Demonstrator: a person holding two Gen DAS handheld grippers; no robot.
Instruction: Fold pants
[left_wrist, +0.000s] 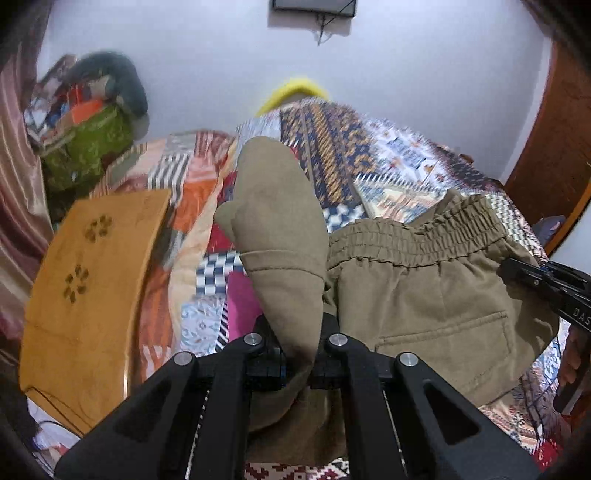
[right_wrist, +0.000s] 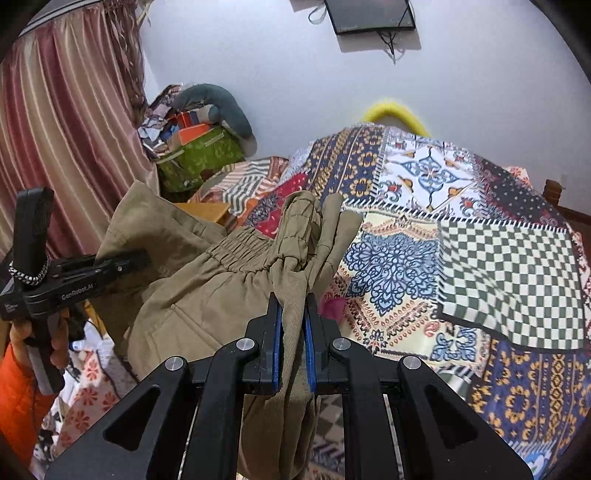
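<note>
Khaki pants with a gathered elastic waistband and a back pocket hang above the patchwork bed. In the left wrist view my left gripper is shut on a bunched fold of the pants, which rises past the fingers. My right gripper reaches into the cloth from the right edge. In the right wrist view the right gripper is shut on the waistband end of the pants, blue pads pressing the cloth. The left gripper holds the far side, carried by a hand with an orange sleeve.
A patchwork quilt covers the bed under the pants. A small wooden lap table lies at the left. A green bag with piled items sits by the striped curtain. A dark screen hangs on the wall.
</note>
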